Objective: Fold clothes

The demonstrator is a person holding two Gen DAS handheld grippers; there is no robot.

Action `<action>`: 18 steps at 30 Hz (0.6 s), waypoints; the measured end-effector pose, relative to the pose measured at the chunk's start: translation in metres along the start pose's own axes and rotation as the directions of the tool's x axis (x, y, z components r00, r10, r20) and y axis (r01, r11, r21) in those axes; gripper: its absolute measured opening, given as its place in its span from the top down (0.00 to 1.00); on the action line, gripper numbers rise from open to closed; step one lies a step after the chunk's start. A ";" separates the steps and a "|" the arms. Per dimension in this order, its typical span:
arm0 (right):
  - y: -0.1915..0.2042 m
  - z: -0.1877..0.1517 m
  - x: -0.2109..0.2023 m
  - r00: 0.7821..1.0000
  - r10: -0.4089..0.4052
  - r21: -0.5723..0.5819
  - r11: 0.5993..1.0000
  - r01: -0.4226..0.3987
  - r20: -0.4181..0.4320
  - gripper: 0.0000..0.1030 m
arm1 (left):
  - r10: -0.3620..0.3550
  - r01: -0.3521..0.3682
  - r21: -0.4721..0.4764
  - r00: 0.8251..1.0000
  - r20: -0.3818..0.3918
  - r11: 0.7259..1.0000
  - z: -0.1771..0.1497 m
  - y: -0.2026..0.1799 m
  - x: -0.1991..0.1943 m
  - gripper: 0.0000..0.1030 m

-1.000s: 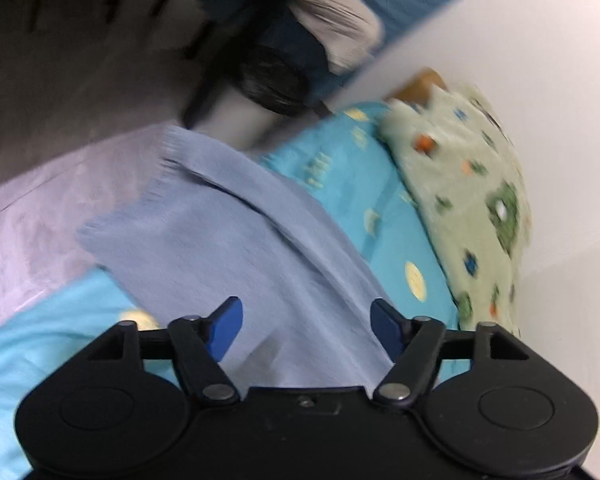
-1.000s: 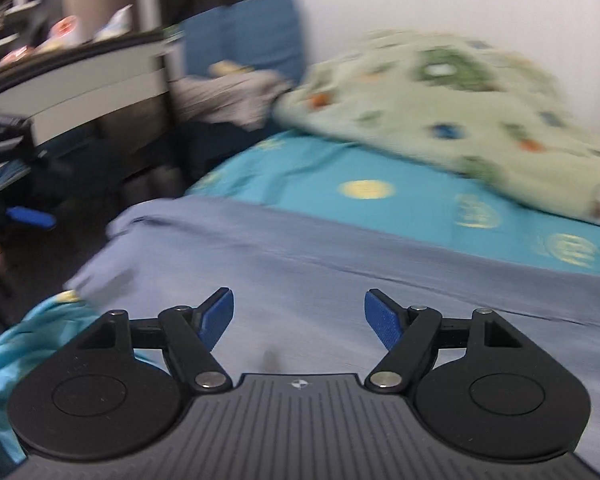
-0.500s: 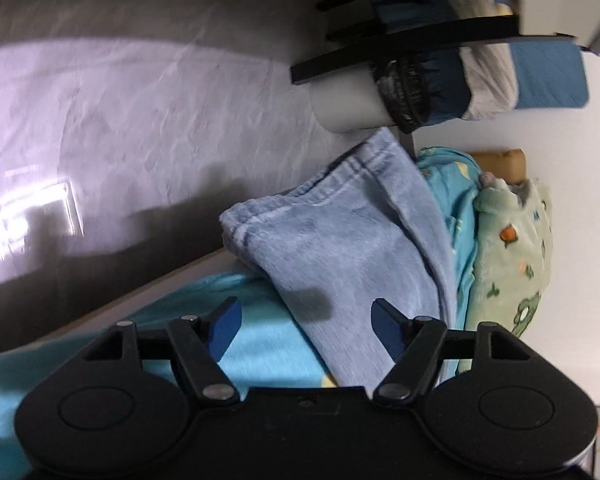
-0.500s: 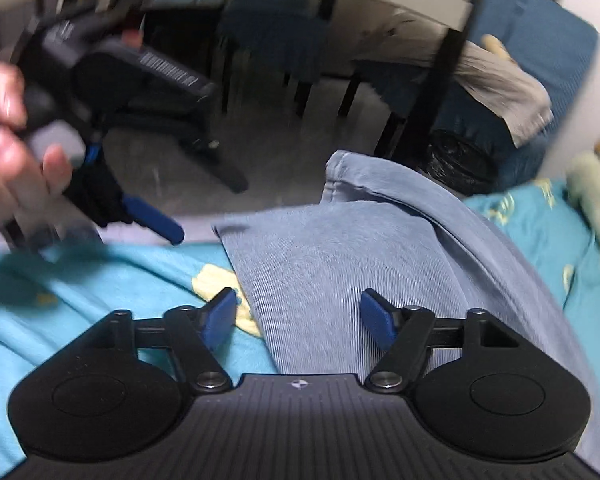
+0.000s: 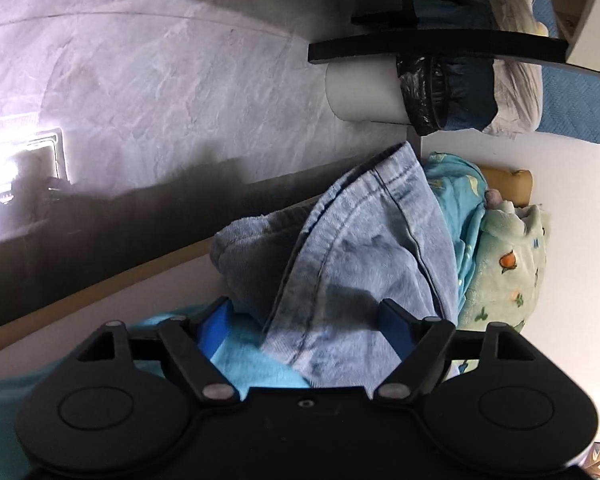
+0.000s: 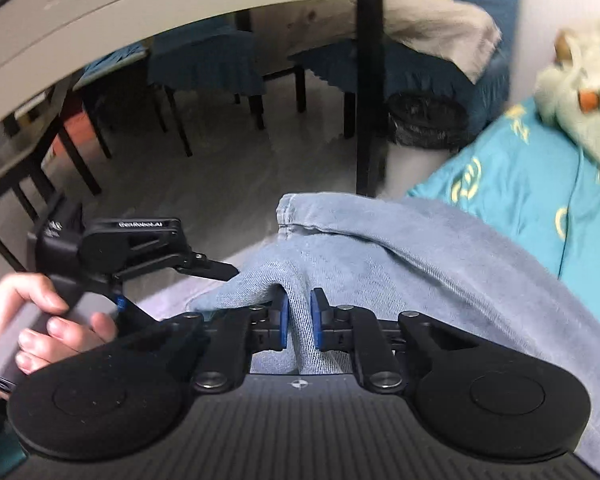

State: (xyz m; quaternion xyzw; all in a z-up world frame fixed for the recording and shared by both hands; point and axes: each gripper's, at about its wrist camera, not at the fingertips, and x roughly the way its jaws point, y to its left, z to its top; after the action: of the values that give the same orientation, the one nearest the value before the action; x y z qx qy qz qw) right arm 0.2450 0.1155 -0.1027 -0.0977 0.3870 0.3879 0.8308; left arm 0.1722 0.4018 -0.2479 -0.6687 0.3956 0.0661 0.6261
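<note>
On the bed's turquoise sheet (image 6: pixel 516 184), the right hand-held gripper (image 6: pixel 299 320) has just clenched a fold of the blue jeans (image 6: pixel 400 264) — the left hand-held gripper (image 5: pixel 306 326) spread wide, jeans lying unpinched between.

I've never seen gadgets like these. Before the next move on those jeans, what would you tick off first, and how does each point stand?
1. Right tongs grip the jeans: ok, they have just closed on a pinched ridge of denim.
2. Left tongs grip the jeans: not ok, jaws wide, denim only lying between them.
3. Jeans lie flat: not ok, bunched at the bed's edge.
4. Tongs clear of each other: ok, left tongs sit apart.
5. Teal sheet caught in the right grip: cannot tell.
</note>
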 end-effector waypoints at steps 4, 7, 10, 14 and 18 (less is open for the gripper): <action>0.012 -0.005 0.008 1.000 0.016 -0.007 1.000 -0.016 -0.023 0.84 | -0.014 0.014 -0.035 1.000 0.005 0.999 0.009 0.005 0.013 0.26; 0.021 -0.013 0.004 0.999 0.040 -0.006 0.999 -0.040 -0.031 0.70 | -0.038 0.038 -0.066 0.999 0.008 0.997 0.014 0.008 0.022 0.37; 0.022 -0.025 -0.020 0.997 0.082 0.010 0.997 -0.082 -0.002 0.57 | -0.042 0.043 -0.020 0.999 0.025 0.999 0.015 0.001 0.025 0.63; 0.018 -0.051 -0.060 0.998 0.067 0.055 0.996 -0.067 0.008 0.56 | -0.017 0.009 0.109 0.997 0.070 0.994 0.010 -0.020 0.018 0.82; 0.000 -0.086 -0.112 1.000 -0.019 0.133 0.991 0.018 0.003 0.55 | -0.017 -0.034 0.291 0.986 0.169 0.956 -0.002 -0.063 -0.010 0.85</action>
State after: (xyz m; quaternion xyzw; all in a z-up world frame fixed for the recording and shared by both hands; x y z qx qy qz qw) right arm 0.1517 0.0120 -0.0809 -0.0449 0.4093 0.3536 0.8399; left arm 0.2030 0.3981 -0.1916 -0.5587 0.3493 0.0660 0.7493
